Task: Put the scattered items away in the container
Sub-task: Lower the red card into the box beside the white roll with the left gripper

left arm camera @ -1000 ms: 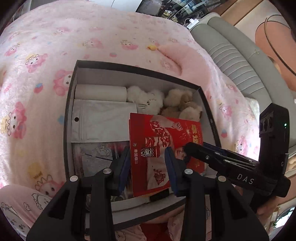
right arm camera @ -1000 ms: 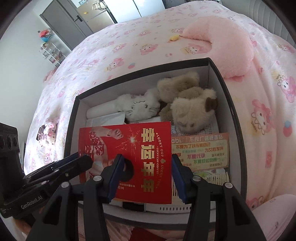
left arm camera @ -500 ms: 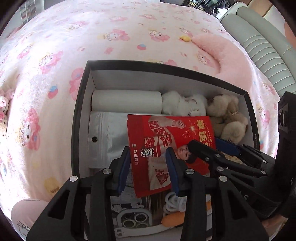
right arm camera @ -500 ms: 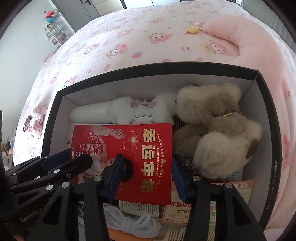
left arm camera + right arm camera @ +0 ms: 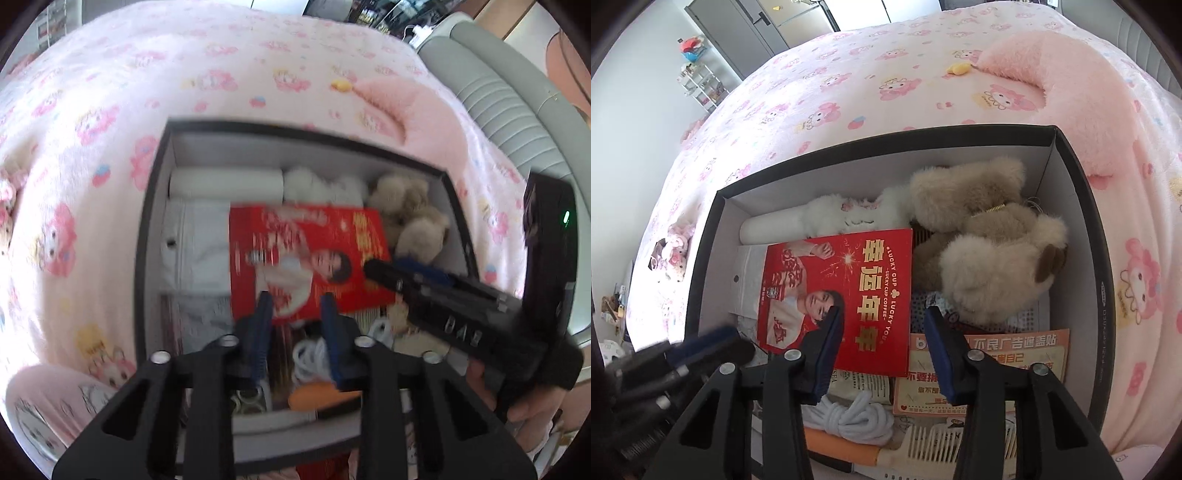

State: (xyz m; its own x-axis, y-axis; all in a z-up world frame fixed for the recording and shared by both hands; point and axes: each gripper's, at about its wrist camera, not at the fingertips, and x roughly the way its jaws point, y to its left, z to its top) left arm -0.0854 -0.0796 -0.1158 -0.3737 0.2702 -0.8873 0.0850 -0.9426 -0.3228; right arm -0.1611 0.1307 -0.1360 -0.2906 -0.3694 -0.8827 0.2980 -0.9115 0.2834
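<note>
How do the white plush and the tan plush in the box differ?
The white plush is white and looks smaller; the tan plush is beige and bulkier. The white plush sits mid-back beside the paper roll, partly behind the red card; the tan plush fills the back right corner. Both are fluffy and inside the box.

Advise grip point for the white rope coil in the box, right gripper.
Pinch the rope coil across its bunched middle, coming straight down from above. It lies flat among the orange item and comb, so side access looks blocked; the loops should compress between the open right gripper fingers.
</note>
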